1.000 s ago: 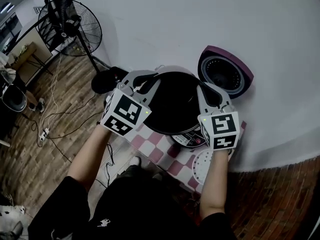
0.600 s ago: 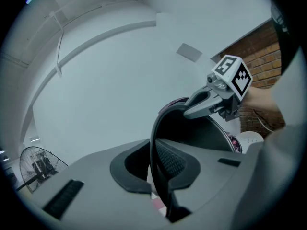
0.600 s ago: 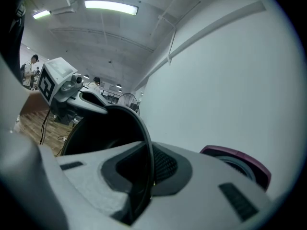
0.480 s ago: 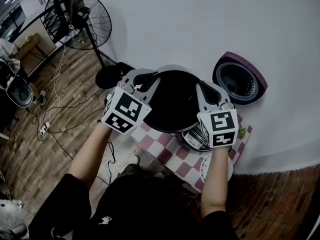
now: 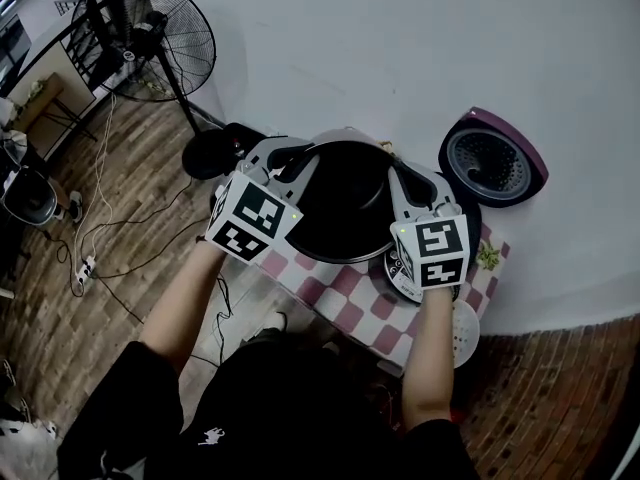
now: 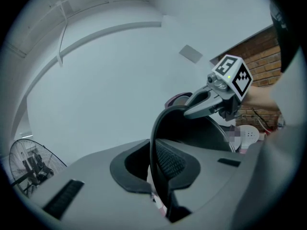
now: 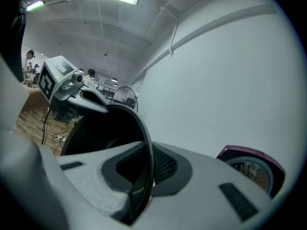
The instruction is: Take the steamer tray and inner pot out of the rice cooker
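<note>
Nearly level, left gripper [image 5: 300, 164] and right gripper [image 5: 403, 180] pinch inner pot [image 5: 342, 213].

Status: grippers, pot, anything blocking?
Left gripper and right gripper both shut on inner pot rim. Pot out, beside rice cooker. No obstruction seen.

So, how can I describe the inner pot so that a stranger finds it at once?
Find the table covered in red-and-white checks by the white wall. Over it, the left tool and right tool each clamp the rim of a round pot. It is the only all-black vessel, unlike the purple lid and white tray beside it.
</note>
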`<state>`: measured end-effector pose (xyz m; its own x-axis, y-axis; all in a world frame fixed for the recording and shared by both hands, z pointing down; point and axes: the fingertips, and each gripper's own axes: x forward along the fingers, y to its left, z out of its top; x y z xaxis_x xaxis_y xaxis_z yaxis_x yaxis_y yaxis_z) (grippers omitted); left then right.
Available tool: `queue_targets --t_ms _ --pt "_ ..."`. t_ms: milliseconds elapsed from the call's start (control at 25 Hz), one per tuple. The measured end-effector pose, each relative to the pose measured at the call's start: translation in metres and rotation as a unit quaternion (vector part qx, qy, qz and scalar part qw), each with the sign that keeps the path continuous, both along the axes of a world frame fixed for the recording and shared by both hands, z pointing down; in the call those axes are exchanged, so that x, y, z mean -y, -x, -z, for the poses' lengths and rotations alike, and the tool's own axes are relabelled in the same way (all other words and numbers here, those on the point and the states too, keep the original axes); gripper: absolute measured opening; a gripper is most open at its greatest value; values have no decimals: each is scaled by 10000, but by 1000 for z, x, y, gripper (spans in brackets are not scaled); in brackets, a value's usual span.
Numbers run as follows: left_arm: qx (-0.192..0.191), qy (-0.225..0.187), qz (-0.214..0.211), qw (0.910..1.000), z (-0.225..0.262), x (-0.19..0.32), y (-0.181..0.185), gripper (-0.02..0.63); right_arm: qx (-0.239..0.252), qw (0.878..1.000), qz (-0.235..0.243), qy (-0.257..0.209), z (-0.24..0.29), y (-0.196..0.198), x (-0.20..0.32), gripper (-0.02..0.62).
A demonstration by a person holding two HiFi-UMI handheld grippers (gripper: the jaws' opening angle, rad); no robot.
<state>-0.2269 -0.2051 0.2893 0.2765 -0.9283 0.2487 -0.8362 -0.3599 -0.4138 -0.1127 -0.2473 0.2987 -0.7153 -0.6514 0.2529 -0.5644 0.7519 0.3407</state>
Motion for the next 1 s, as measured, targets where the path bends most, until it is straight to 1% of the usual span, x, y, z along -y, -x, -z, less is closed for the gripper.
queue_targets --t_ms 240,440,800,1000 --pt "-79 292 -212 9993 -40 4 19 25 -184 9992 -273 239 -38 16 -1 26" --pt "-131 369 -365 9986 -58 8 36 25 -243 9984 -421 289 -54 33 -1 26" --pt "-250 881 -653 9937 -111 19 48 25 -492 9934 -722 749 -107 42 2 26" --pt "-303 1141 -767 9900 -140 21 51 25 -618 9902 -805 960 -134 45 2 26"
